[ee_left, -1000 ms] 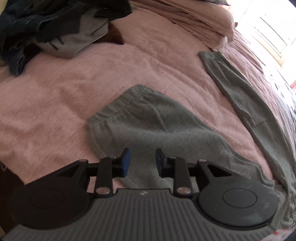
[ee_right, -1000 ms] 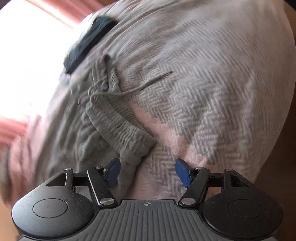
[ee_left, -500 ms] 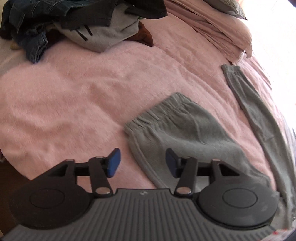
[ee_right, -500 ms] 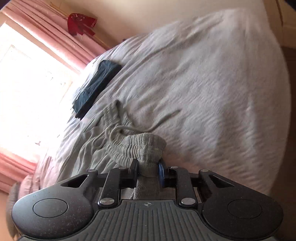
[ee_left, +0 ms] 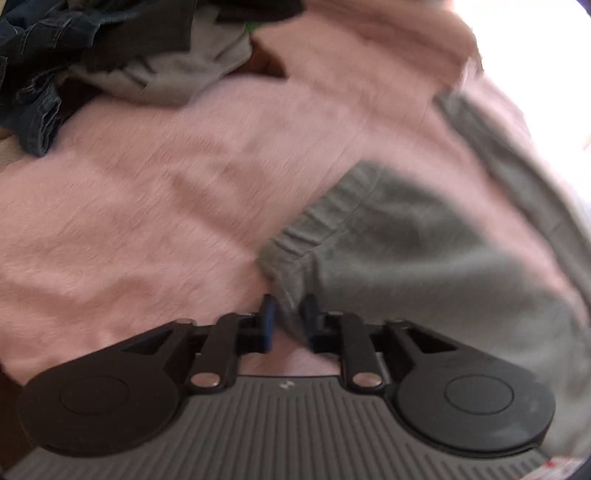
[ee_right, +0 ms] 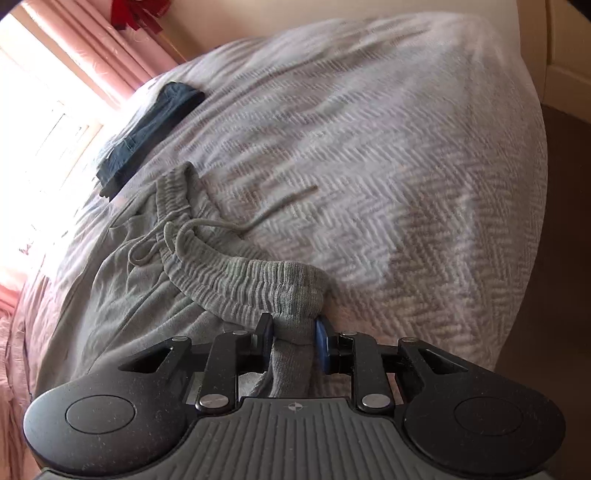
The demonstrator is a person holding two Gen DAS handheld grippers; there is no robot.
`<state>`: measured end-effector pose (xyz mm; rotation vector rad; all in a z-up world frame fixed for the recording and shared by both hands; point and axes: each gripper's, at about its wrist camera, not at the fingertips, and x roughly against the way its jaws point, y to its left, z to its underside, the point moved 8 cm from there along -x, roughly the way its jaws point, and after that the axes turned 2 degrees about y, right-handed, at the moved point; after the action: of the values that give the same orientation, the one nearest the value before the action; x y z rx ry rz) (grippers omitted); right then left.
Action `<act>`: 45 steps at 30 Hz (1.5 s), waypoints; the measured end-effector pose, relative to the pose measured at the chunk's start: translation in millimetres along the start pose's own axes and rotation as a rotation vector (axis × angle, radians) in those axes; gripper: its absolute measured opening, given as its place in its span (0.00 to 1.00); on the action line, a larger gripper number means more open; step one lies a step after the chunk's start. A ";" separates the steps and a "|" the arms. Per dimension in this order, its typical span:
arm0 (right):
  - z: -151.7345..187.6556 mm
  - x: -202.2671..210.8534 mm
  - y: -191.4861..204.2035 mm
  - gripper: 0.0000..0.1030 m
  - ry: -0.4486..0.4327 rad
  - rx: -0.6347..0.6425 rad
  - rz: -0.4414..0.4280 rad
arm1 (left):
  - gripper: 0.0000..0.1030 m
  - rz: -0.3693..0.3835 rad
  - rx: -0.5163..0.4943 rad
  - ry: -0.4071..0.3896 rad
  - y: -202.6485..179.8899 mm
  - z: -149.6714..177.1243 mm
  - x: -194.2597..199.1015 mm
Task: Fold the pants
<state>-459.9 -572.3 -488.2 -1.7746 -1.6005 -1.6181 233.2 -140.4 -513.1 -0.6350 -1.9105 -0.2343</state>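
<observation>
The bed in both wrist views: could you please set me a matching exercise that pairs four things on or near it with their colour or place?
Things:
1. drawstring
2. folded jeans
3. clothes pile
4. ornament

Descriptions:
A. red, up by the curtain
B. jumbled dark and grey heap at the far side of the pink bedspread
C. grey cord looped at the waistband of the sweatpants, one end trailing onto the cover
D. dark blue, lying flat near the bright window

Pairs: 1-C, 2-D, 3-B, 4-A
</observation>
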 end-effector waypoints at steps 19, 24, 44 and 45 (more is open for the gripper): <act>7.7 10.8 -7.2 0.27 0.012 0.021 0.049 | 0.22 0.146 -0.225 0.013 -81.1 -110.8 -51.4; 9.3 11.2 -7.6 0.28 0.003 0.032 0.073 | 0.00 -0.142 -0.186 -0.194 -45.8 -134.6 -45.4; 34.2 24.9 36.9 0.38 -0.032 0.310 0.162 | 0.21 0.075 -0.469 -0.074 -95.0 -95.9 -49.4; 37.1 24.1 35.8 0.38 -0.028 0.320 0.168 | 0.21 0.038 -0.500 -0.107 -95.0 -94.5 -50.0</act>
<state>-416.2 -544.1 -465.1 -1.7147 -1.5712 -1.1922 273.0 -277.6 -506.5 -1.0303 -1.9494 -0.6783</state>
